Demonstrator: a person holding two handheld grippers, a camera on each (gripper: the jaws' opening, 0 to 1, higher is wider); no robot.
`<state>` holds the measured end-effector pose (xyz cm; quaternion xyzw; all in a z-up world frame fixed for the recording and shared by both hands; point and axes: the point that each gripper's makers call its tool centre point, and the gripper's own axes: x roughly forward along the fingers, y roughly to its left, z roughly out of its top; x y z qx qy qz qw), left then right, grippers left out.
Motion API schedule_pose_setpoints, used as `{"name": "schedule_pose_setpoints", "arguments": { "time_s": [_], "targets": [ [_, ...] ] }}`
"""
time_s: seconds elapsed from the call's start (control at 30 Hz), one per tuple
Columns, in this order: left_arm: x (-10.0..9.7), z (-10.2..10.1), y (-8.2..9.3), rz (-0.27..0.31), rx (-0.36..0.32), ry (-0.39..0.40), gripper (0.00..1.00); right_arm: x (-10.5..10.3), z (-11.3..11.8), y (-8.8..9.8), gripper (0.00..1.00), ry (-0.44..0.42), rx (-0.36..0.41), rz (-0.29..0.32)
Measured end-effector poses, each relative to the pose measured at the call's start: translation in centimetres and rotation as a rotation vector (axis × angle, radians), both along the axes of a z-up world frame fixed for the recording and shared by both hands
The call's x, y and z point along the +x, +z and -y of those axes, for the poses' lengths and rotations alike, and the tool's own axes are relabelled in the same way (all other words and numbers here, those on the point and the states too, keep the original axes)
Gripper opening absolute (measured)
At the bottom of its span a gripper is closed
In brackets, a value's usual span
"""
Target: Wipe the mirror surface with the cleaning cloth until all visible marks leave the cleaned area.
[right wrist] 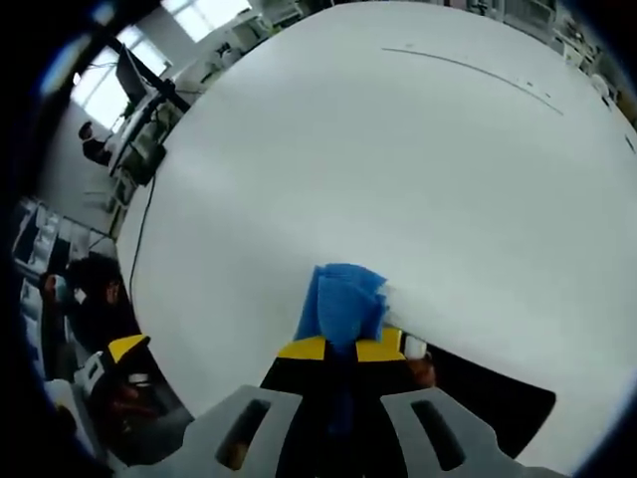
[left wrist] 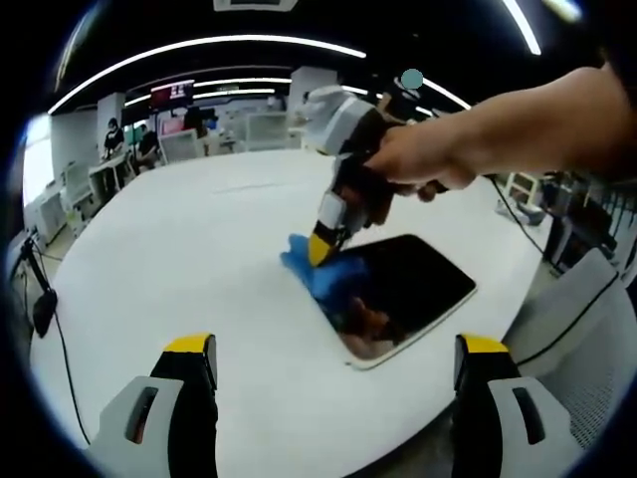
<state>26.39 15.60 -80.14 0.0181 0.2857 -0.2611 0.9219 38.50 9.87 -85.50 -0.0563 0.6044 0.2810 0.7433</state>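
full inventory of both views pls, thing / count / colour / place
mirror: 1, dark reflective face with a pale rim, lying flat on the table toward its near right edge
cleaning cloth: 1, blue, bunched at the mirror's far left corner, pinched by the right gripper
table: 1, white, round, under everything
cable: 1, black, hanging off the table's left edge
desks and seated people: several, in the room behind the table, too small to count
ceiling light strips: several, white, overhead
left gripper: 1, grey with yellow-tipped black fingers, spread apart, nothing between them
right gripper: 1, same colours, shut on the cloth
hand: 1, gripping the right gripper
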Motion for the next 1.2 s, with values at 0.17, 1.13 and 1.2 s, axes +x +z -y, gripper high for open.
{"name": "schedule_pose_setpoints", "arguments": {
  "time_s": [0.17,1.13,1.2],
  "targets": [
    [0.0,0.0,0.0,-0.001,0.001,-0.001,1.00,0.3,0.7,-0.1,0.02,-0.007,-0.005,-0.005],
    [0.0,0.0,-0.2,-0.004,0.009,-0.007,1.00,0.0,3.5,0.2,0.02,-0.033,-0.022,-0.003],
    [0.0,0.0,-0.1,-0.004,0.009,-0.007,1.00,0.3,3.6,0.0,0.02,-0.034,-0.024,-0.004]
  ]
}}
